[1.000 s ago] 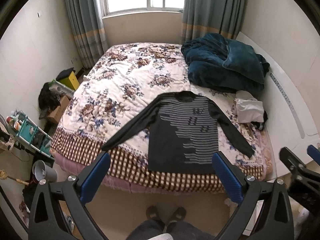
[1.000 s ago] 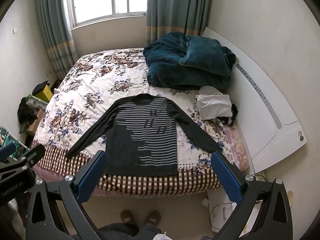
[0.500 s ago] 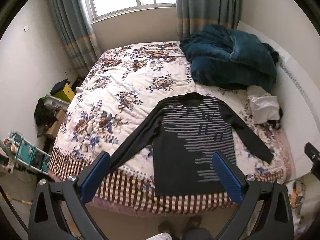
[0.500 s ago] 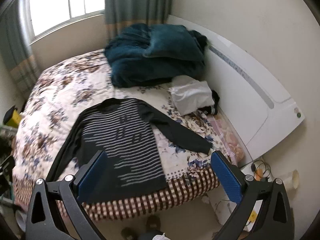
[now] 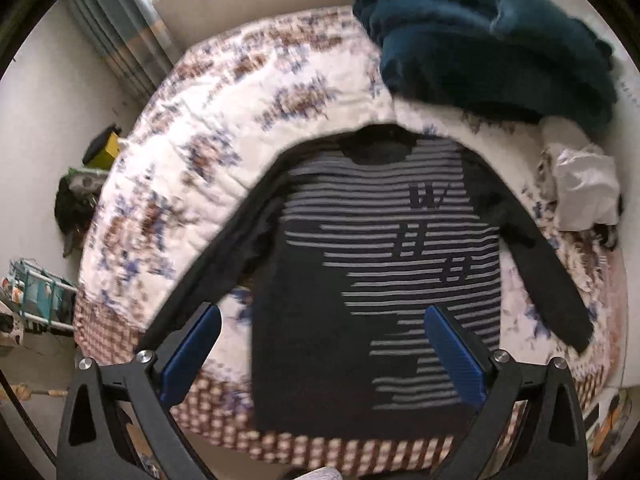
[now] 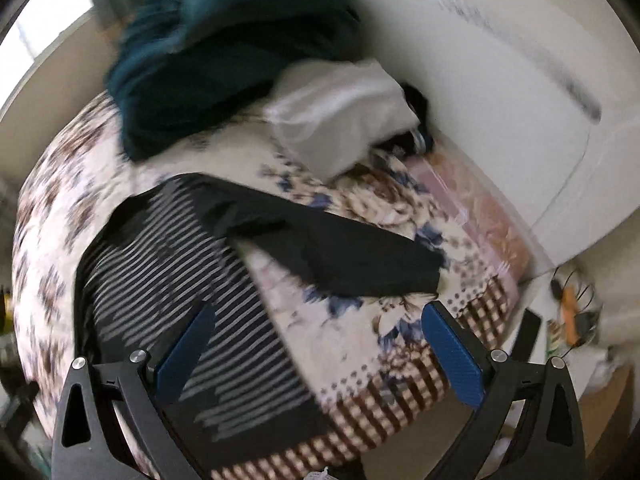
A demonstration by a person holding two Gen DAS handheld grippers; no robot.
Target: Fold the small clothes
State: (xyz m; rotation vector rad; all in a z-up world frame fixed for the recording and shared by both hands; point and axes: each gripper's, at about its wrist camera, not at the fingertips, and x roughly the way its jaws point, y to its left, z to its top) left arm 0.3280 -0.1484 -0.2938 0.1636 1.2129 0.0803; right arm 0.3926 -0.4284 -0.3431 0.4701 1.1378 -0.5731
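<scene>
A black long-sleeved sweater (image 5: 360, 280) with grey stripes lies flat, front up, on the floral quilt (image 5: 224, 120), hem toward the checked foot edge, both sleeves spread out. My left gripper (image 5: 322, 322) hangs open above its lower body, blue pads apart with nothing between them. In the right wrist view the sweater (image 6: 176, 288) fills the left side and its right sleeve (image 6: 344, 256) runs out to the right. My right gripper (image 6: 316, 322) is open above the quilt just below that sleeve's cuff end, holding nothing.
A heaped teal blanket (image 5: 492, 40) lies at the head of the bed, with a folded white cloth (image 6: 340, 116) beside it. The white headboard (image 6: 500, 92) runs along the right. Clutter and cables (image 6: 572, 304) sit on the floor right; a shelf rack (image 5: 32, 300) stands left.
Both grippers have moved down and forward toward the bed; the sweater looms larger. The right gripper has swung right toward the right sleeve. Both stay open; the sweater lies unmoved.
</scene>
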